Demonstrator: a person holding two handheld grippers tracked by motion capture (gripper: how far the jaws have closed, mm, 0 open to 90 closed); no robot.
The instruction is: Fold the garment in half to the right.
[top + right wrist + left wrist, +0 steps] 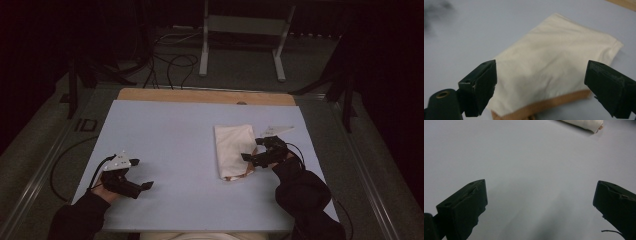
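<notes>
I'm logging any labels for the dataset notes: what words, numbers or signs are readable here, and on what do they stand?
No text can be read.
Grey three-cornered plate on the left gripper: a few small dark marks, too small to tell.
Folded cream cloth with a tan edge, which the open right gripper is at: no label shows.
Pale blue table sheet: plain.

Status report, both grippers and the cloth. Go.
Left gripper open over bare table, holding nothing. Right gripper open at the folded cream cloth, its fingers either side, not gripping. Nothing in the way.
</notes>
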